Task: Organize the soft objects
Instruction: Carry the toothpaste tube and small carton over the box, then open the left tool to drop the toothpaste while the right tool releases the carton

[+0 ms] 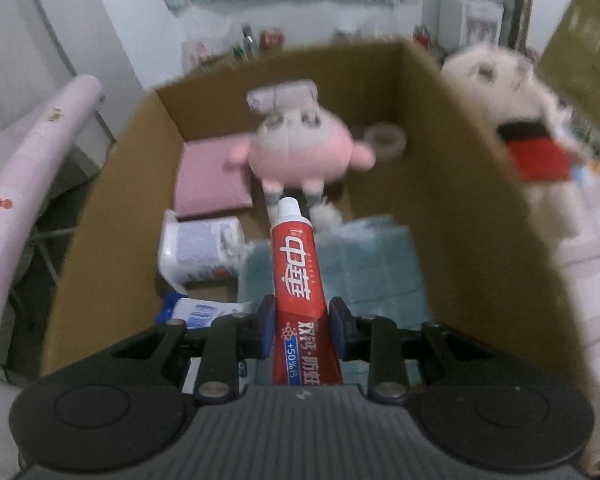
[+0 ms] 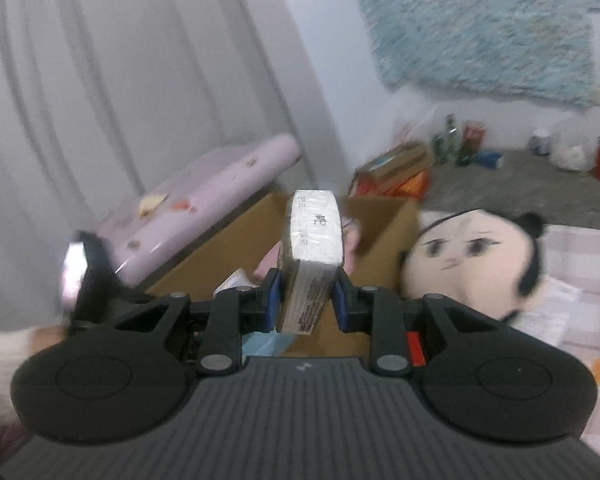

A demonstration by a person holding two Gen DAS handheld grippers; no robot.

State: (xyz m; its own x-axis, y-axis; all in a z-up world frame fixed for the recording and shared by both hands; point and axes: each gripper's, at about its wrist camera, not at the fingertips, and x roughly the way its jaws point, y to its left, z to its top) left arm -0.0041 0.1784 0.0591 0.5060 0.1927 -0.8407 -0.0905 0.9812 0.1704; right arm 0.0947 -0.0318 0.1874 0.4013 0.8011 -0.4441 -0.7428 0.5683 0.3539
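my left gripper (image 1: 302,330) pinches a red toothpaste tube (image 1: 296,280) above the cardboard box (image 1: 440,184); my right gripper (image 2: 305,300) clamps a wrapped tissue pack (image 2: 314,236).

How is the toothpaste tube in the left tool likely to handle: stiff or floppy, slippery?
The toothpaste tube juts out straight from the left tool without drooping, so probably fairly full and firm. Its glossy skin may slip. Gripped near the flat tail, it would likely dent if squeezed harder.
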